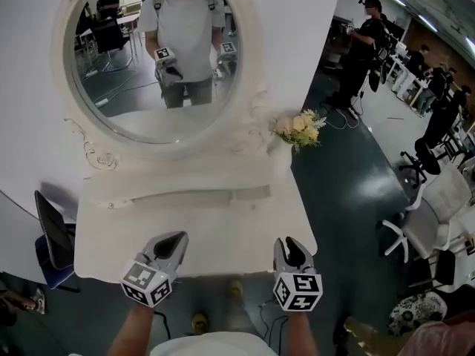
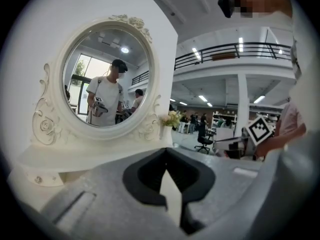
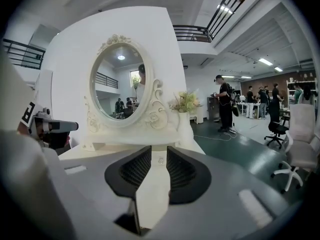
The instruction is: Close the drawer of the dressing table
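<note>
Left tongs [image 1: 177,238] together, right tongs [image 1: 291,243] slightly apart, both empty at the worktop's [image 1: 223,232] 6 o'clock edge. The knobbed drawer [image 3: 161,159] lies at 12 o'clock under the mirror [image 1: 152,58]; I cannot tell whether it needs a push.

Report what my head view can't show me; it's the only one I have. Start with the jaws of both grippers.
Observer: In its own view, the left gripper has its jaws together at the tips, with nothing between them.
Operator: Now the right one.
Observer: The right gripper has its jaws a little apart and empty. The bare top of the dressing table shows through the gap.
Operator: Give me something to aim at.
Observer: A small knob shows in that gap, beyond the jaws and untouched. I can't tell which part of the table it belongs to.
</note>
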### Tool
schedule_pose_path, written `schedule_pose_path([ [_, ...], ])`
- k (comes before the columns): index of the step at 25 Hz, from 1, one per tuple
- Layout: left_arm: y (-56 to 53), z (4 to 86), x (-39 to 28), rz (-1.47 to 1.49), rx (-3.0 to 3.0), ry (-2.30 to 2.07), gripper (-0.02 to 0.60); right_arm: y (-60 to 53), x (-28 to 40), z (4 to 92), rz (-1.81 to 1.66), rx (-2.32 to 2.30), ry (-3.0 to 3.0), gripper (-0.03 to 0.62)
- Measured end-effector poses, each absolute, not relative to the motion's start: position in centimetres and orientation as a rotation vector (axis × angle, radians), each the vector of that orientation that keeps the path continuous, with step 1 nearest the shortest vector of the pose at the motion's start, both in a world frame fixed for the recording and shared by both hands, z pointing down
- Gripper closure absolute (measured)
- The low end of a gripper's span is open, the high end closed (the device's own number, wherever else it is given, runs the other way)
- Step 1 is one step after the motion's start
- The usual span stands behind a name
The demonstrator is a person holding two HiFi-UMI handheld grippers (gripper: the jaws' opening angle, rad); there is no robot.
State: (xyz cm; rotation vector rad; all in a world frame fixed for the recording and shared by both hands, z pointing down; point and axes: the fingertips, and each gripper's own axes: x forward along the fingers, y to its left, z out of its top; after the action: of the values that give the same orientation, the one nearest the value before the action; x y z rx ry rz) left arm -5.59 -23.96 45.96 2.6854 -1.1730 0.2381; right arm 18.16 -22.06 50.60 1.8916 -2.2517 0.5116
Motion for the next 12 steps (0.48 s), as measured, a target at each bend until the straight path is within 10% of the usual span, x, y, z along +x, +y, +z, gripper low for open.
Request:
schedule_pose_path([
  [12, -31.5, 50.7, -3.9, 0.302, 2.575, -1.204, 0.583, -30.7, 17.1, 56.0, 0.499, 1.675, -2.261, 0.514],
])
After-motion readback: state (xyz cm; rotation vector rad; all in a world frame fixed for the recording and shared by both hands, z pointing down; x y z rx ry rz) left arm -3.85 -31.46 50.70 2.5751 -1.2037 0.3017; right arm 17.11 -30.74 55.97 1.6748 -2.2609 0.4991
